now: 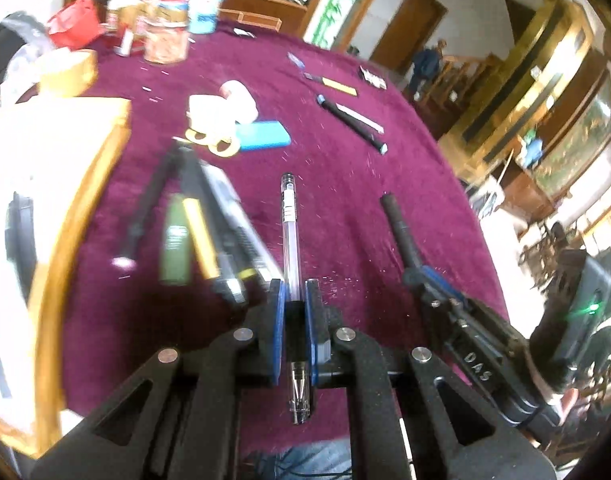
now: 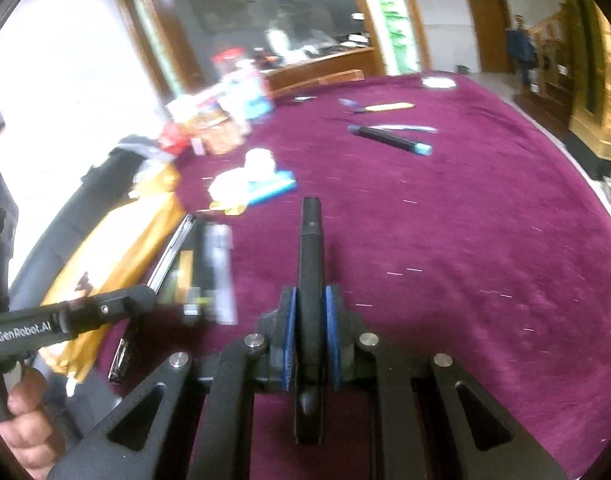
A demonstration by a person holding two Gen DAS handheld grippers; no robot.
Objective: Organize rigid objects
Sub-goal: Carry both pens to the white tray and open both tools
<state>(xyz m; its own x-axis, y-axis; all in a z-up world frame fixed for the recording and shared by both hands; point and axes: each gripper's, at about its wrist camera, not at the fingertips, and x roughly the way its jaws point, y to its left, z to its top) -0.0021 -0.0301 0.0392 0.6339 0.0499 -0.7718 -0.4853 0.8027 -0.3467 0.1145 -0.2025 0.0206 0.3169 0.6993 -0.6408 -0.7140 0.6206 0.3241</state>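
My left gripper (image 1: 294, 292) is shut on a clear gel pen (image 1: 290, 220), which points forward above the maroon tablecloth (image 1: 345, 168). My right gripper (image 2: 310, 300) is shut on a black marker (image 2: 310, 240), also held off the cloth. In the left wrist view the right gripper (image 1: 419, 276) and its black marker (image 1: 397, 224) appear at the right. In the right wrist view the left gripper's body (image 2: 73, 316) shows at the left, held by a hand (image 2: 29, 420). A blurred row of pens and markers (image 1: 201, 232) lies on the cloth to the left.
Tape rolls (image 1: 221, 112), a blue case (image 1: 263, 136), a black marker with a blue cap (image 1: 351, 122) and a yellow pen (image 1: 339, 85) lie farther off. Jars and a red container (image 1: 77, 20) stand at the far edge. A wooden tray (image 1: 65, 184) sits left.
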